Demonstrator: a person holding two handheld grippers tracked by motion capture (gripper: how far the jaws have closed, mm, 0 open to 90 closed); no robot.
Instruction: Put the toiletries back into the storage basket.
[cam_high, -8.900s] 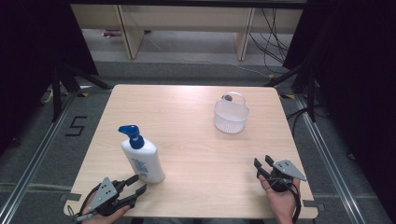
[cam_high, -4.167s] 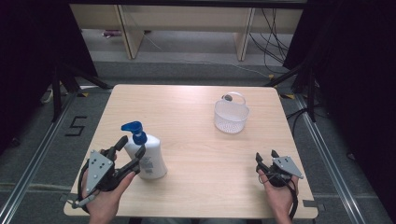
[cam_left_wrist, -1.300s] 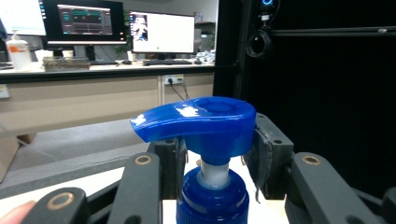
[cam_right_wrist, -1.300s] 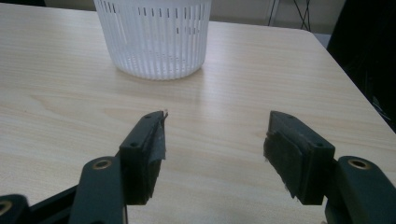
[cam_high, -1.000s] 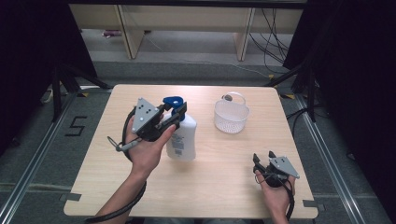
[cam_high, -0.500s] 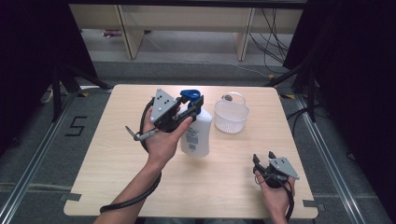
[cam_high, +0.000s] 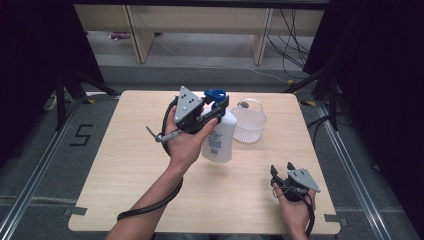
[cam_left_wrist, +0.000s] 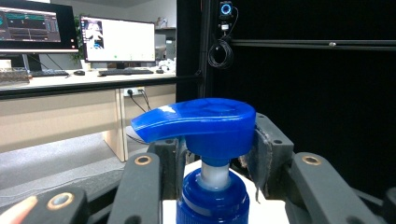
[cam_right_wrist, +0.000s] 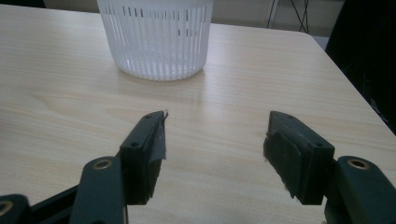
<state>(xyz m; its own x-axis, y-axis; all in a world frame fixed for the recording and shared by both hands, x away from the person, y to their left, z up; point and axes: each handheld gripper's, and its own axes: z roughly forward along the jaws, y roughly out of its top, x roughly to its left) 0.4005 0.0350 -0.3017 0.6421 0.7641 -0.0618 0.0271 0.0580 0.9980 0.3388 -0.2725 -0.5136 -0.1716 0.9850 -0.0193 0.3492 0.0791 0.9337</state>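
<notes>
Your pump bottle (cam_high: 218, 140): white body, blue collar, blue pump head (cam_left_wrist: 201, 119), small printed label facing camera in high view. Bottle hanging upright, slightly tilted, above desk (cam_high: 125, 165) near its middle, just beside white slatted basket (cam_high: 248, 124). You are gripping it at neck: left claw (cam_high: 215, 110) pads sitting either side of collar under pump head. Spout pointing left in left gripper view. Whether base is touching desk: cannot tell.
</notes>
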